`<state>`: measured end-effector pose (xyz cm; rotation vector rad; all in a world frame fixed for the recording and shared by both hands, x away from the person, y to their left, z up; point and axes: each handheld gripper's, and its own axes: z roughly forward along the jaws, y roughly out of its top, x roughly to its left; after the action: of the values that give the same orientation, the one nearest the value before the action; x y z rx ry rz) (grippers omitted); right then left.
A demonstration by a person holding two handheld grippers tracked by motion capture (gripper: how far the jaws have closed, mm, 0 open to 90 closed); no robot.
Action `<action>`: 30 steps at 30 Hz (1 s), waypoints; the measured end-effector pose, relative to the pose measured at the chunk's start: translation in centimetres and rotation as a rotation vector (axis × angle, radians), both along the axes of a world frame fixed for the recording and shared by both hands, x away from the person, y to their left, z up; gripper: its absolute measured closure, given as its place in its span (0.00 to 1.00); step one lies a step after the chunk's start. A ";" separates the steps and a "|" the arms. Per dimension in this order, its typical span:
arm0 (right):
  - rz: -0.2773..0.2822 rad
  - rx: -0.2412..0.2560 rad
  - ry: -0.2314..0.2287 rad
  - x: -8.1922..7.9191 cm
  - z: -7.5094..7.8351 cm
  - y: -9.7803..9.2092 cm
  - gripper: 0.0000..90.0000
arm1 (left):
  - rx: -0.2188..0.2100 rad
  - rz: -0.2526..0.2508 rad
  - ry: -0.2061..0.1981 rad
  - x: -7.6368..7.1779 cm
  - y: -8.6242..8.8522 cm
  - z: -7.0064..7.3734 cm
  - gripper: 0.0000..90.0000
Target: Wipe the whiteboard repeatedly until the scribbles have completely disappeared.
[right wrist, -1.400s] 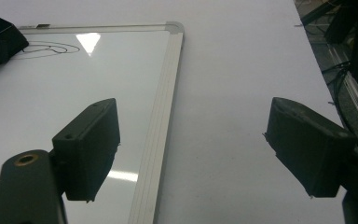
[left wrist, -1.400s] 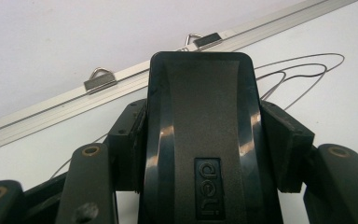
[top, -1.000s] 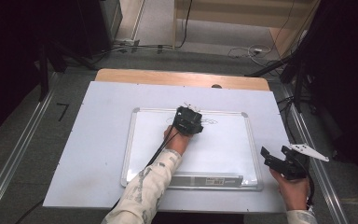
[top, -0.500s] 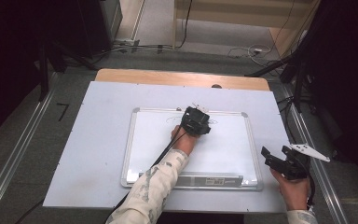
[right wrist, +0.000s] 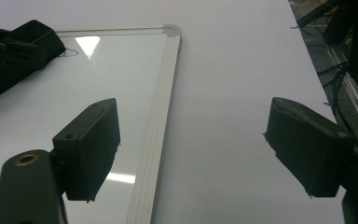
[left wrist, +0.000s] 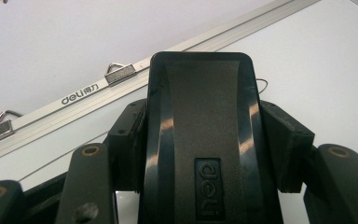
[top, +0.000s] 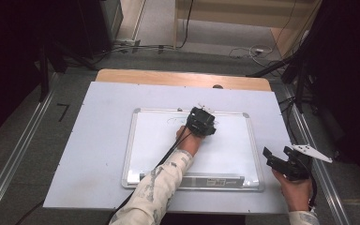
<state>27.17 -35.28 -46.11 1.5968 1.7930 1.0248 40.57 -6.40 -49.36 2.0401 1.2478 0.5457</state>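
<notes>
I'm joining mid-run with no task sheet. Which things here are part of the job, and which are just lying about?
In use:
- whiteboard, faint marks near its far edge
- black eraser, clamped in the left gripper on the board
- right gripper, open, idle beside the board's right edge

Lying about:
- pen tray along the board's near edge
- floor cables beyond the table

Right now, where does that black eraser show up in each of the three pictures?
High view: the eraser sits under the left gripper, at the whiteboard's top edge, middle.
Left gripper view: it fills the centre, clamped between the jaws.
Right gripper view: its tip shows at the upper left.
Shared landmark: the whiteboard's silver frame.
</notes>
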 end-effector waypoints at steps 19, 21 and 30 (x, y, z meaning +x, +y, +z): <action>-0.012 0.002 -0.002 -0.2 0.0 -0.4 0.18 | -0.023 0.015 -0.006 0.1 0.2 0.1 0.43; -0.012 0.002 -0.002 -0.2 0.0 -0.4 0.18 | -0.024 0.018 -0.013 0.1 0.1 0.1 0.43; -0.012 0.002 -0.003 -0.2 0.0 -0.4 0.18 | -0.052 0.028 -0.023 0.2 0.2 0.2 0.44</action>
<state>26.96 -35.64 -46.08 1.6044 1.7794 1.0229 40.79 -6.20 -49.15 1.9704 1.2662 0.5427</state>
